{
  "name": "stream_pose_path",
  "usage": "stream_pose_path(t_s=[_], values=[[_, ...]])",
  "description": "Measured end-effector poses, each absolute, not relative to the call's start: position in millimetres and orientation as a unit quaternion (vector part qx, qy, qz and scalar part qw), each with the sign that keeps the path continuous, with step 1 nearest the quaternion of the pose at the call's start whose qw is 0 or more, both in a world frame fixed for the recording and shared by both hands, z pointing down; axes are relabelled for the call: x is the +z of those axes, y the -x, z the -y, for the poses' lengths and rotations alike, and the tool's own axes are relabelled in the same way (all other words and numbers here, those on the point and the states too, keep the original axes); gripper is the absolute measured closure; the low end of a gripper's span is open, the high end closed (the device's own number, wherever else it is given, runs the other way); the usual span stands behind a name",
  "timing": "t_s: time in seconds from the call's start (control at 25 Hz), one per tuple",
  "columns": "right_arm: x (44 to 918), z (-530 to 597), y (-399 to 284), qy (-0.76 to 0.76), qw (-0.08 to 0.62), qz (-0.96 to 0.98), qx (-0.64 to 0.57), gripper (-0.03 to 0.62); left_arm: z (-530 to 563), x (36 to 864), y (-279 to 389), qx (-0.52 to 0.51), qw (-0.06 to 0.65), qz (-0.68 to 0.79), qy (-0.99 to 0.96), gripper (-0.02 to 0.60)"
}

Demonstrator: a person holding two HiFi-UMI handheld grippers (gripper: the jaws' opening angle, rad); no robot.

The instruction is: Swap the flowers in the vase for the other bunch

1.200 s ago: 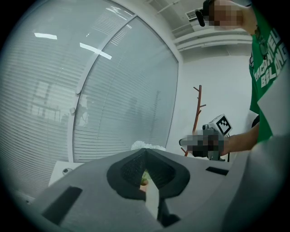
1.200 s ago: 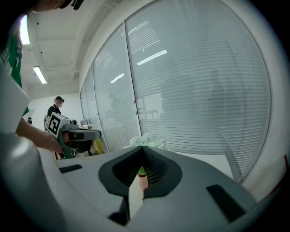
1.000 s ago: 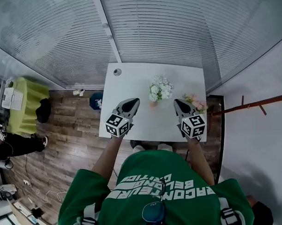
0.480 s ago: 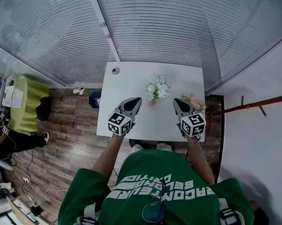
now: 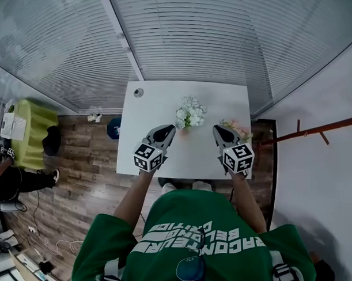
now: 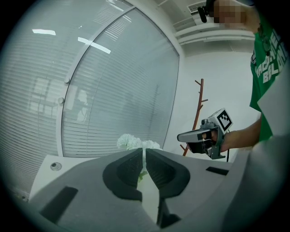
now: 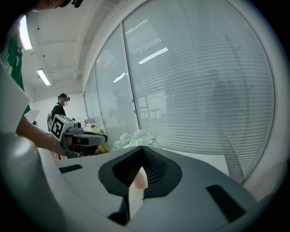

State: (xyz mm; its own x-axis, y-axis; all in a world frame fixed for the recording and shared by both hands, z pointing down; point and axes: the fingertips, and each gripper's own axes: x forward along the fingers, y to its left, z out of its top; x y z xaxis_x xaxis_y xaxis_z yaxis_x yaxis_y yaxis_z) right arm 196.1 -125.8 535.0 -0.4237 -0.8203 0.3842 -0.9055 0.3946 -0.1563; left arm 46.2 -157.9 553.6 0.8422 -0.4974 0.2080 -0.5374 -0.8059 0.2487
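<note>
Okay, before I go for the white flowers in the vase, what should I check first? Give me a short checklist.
1. White flower bunch standing in the small vase mid-table: ok.
2. Pink flower bunch waiting on the white table, near its right edge: ok.
3. Left gripper carrying nothing: ok, jaws together and empty.
4. Right gripper carrying nothing: ok, jaws together and empty.
5. Jaws opened ready to take the stems: not ok, both are shut.
6. Stems clear to grasp above the vase: cannot tell, the blooms hide them from above.
</note>
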Motion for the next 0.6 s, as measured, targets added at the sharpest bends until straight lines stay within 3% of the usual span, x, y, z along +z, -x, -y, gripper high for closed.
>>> stream_pose_path(t_s=[0.16, 0.48, 0.6], values=[[539.1, 125.9, -201.2, -0.522, 0.127, 0.825, 0.175, 0.582, 160.2, 569.2, -47.9, 0.076, 0.159, 0.277, -0.945, 0.564], [541.1, 128.5, -201.5, -0.520, 0.134, 0.825, 0.177, 0.581, 156.2, 605.5, -58.0, 0.112, 0.175, 0.264, -0.942, 0.400], [540.8, 132.0, -199.6, -0.517, 0.134, 0.827, 0.175, 0.581, 161.9, 619.0, -64.1, 0.124, 0.181, 0.262, -0.940, 0.365]])
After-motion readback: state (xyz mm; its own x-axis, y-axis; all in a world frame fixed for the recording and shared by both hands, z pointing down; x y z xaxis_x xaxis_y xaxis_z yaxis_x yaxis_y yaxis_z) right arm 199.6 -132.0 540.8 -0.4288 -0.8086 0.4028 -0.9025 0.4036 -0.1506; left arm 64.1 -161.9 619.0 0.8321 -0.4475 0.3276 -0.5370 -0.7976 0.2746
